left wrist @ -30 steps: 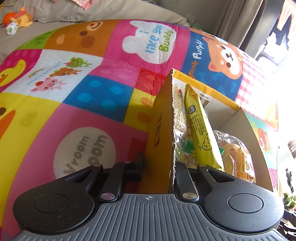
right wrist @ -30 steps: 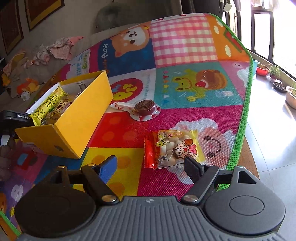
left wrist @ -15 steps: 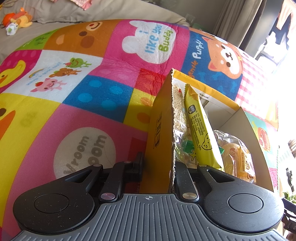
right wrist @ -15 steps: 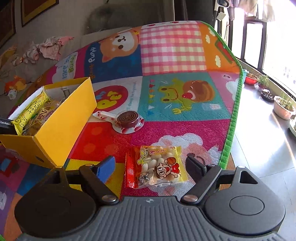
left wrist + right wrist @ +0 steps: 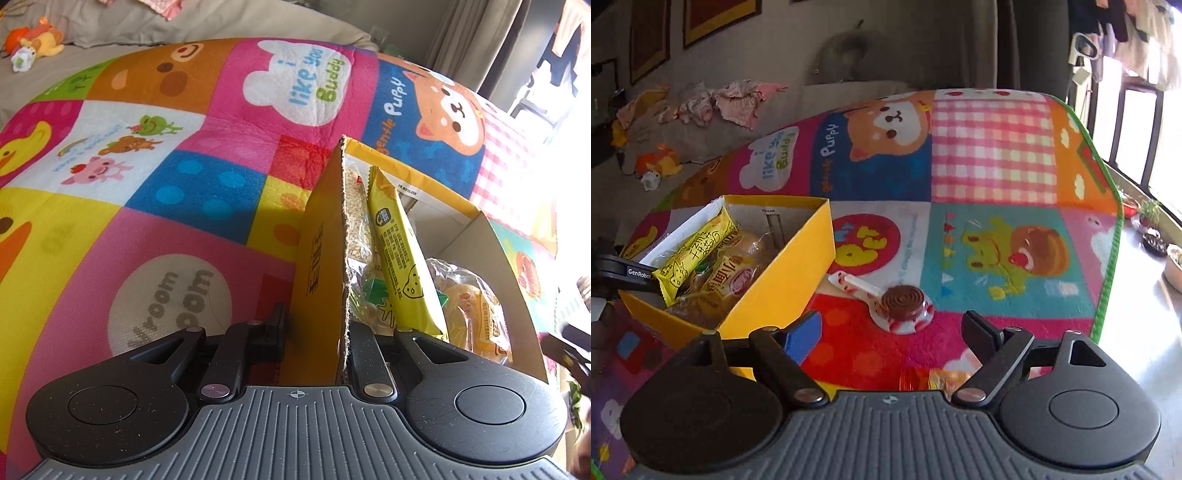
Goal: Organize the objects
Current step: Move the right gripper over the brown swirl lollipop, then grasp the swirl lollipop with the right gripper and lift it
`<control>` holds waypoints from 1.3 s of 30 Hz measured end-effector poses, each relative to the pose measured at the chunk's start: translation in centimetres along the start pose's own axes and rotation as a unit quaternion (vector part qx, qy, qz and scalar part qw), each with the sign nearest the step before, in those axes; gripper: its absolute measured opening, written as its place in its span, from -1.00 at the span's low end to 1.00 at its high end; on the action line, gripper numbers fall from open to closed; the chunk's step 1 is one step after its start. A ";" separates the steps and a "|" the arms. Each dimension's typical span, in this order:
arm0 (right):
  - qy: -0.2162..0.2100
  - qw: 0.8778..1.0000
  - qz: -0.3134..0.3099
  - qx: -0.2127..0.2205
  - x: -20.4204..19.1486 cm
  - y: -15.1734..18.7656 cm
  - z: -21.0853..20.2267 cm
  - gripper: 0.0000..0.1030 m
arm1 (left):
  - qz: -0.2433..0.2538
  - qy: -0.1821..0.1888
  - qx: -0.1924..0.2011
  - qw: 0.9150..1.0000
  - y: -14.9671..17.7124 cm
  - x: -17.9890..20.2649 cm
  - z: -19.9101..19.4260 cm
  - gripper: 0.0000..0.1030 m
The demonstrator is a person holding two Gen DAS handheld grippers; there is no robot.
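Yellow box [image 5: 783,280] of snacks, lollipop [image 5: 903,301] beside it on mat [image 5: 990,166]

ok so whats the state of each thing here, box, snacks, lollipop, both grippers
yellow box: open-topped, upright on the mat, part filled
yellow snack bar: in the box, leaning on its wall
bread packs: in the box
lollipop: lying flat on the mat, outside the box
left gripper: shut on the box wall
right gripper: open, empty

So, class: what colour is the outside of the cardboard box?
Yellow box; clearest in the right wrist view.
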State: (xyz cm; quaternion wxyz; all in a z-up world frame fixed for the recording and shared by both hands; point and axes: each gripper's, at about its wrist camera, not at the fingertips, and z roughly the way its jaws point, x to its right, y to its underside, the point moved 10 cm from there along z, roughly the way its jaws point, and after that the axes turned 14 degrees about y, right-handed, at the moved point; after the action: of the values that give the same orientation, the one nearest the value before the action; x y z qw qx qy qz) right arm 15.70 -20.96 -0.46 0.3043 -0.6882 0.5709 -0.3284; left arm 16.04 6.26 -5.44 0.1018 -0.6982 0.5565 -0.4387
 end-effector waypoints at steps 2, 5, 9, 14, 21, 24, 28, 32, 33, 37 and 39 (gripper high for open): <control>-0.001 1.000 -0.016 -0.016 -0.6 -0.9 2.6 0.63 | 0.000 0.000 0.000 1.000 0.0 0.0 0.0 -0.67; -0.006 0.997 -0.052 -0.056 -1.8 -0.9 7.1 0.62 | 0.001 0.001 -0.002 1.000 0.0 0.0 0.0 -0.67; -0.014 0.994 -0.048 -0.095 -2.3 0.0 10.3 0.51 | 0.001 0.001 -0.001 1.000 0.0 0.0 0.0 -0.67; -0.012 0.995 -0.025 -0.101 -1.8 0.1 9.1 -0.12 | 0.001 0.002 0.000 1.000 0.0 0.1 0.1 -0.67; -0.017 0.996 -0.039 -0.079 -2.2 1.6 1.9 -0.12 | 0.002 0.002 0.000 1.000 0.1 0.0 0.0 -0.67; -0.017 0.998 -0.033 -0.060 -1.4 1.3 -2.0 -0.12 | 0.001 0.003 0.001 1.000 0.1 0.0 0.0 -0.67; -0.021 0.998 -0.026 -0.050 -0.3 1.3 -7.0 -0.12 | -0.005 0.005 0.005 1.000 0.1 0.0 0.0 -0.67; -0.026 0.998 -0.033 -0.047 -0.4 2.3 -10.8 -0.12 | -0.004 0.005 0.006 1.000 0.1 0.0 -0.1 -0.67; -0.029 0.998 -0.033 -0.041 -0.7 2.2 -11.6 -0.12 | -0.004 0.005 0.006 1.000 0.1 0.0 -0.1 -0.67; -0.059 0.998 -0.010 0.000 -1.9 -0.9 -13.4 -0.12 | -0.007 0.006 0.008 1.000 0.1 -0.1 -0.1 -0.67; -0.069 0.997 0.008 0.026 -2.8 -3.2 -13.3 -0.12 | -0.008 0.007 0.008 1.000 0.2 -0.1 -0.2 -0.67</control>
State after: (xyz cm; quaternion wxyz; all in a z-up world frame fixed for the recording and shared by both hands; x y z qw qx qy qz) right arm 6.55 -18.25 9.80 0.3634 -0.6963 0.5454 -0.2926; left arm 15.80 6.34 -5.48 0.1004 -0.6986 0.5484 -0.4484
